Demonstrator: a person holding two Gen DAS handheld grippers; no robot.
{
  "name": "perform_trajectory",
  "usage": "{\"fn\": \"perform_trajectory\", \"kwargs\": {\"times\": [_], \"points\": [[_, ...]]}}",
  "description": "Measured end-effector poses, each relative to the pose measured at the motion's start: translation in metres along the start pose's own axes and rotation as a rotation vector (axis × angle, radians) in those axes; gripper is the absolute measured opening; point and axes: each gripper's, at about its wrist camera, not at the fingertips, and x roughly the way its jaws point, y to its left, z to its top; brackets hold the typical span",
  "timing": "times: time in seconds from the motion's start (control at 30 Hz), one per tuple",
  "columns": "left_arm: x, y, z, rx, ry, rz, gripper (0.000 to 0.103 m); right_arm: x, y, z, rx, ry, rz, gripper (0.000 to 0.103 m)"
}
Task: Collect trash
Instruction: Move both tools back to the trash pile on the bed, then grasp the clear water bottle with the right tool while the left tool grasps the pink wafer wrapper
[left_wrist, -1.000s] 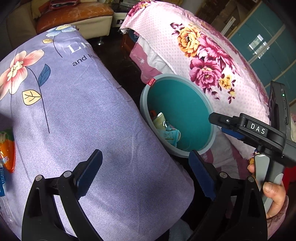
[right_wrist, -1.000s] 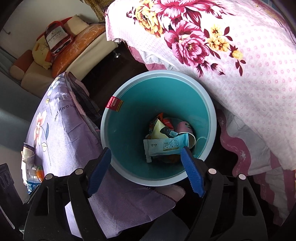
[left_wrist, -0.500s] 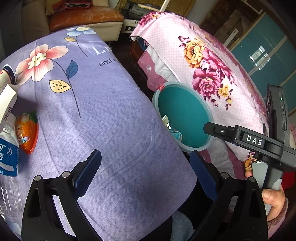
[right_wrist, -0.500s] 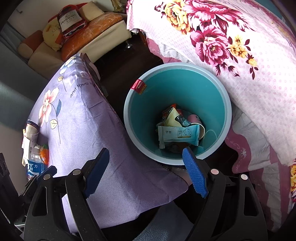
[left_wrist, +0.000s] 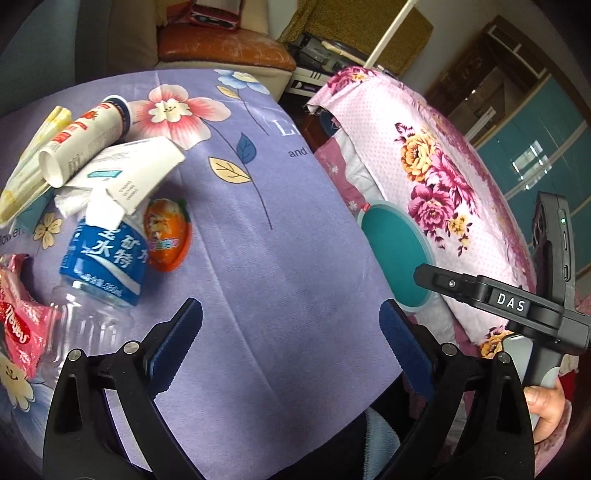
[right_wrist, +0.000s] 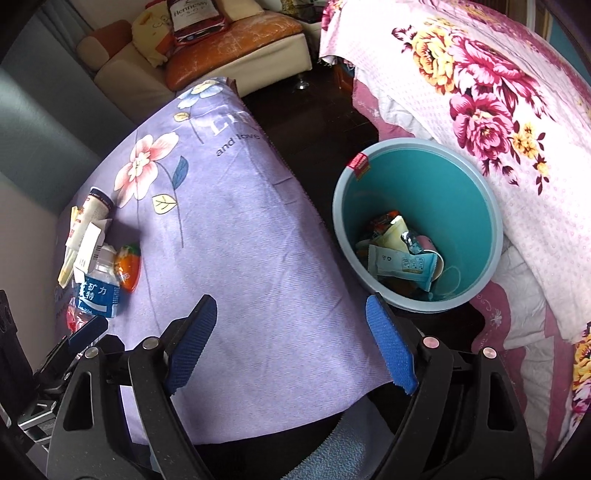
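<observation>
Ahead and left of the right hand-held gripper (right_wrist: 291, 341), a bottle (right_wrist: 96, 291), carton (right_wrist: 88, 245) and tube (right_wrist: 90, 210) lie clustered on the bench (right_wrist: 240, 258). Ahead to its right, a bin (right_wrist: 417, 229) holds wrappers (right_wrist: 400, 264), a bed (right_wrist: 517, 129) behind it.

Lilac floral tablecloth (left_wrist: 295, 258), trash pile (left_wrist: 110, 206) (far corner)

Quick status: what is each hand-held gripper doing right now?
Left hand-held gripper: open, holding nothing.
Right hand-held gripper: open, holding nothing.

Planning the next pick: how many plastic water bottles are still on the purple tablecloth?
1: the water bottle lies at the cloth's left side, its neck under a torn white carton, beside an orange packet. More could hide beneath that pile.
</observation>
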Motion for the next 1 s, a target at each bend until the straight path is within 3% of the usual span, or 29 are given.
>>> {"fn": "perform_trajectory", "kwargs": {"times": [0.3,0.57,0.8,1.0], "points": [[-0.057,0.08,-0.018,-0.133,-0.08,0.108,0.097,0.025,0.093,-0.018,-0.157,0.092,0.073,0.079],[-0.093,0.177,-0.036,-0.392,-0.137,0.172,0.097,0.042,0.172,-0.028,-0.269,0.155,0.163,0.079],[-0.105,0.206,-0.047,-0.451,-0.142,0.207,0.097,0.067,0.22,-0.032,-0.325,0.215,0.221,0.079],[-0.105,0.211,-0.05,-0.46,-0.137,0.24,0.097,0.091,0.239,-0.024,-0.289,0.255,0.246,0.079]]}}
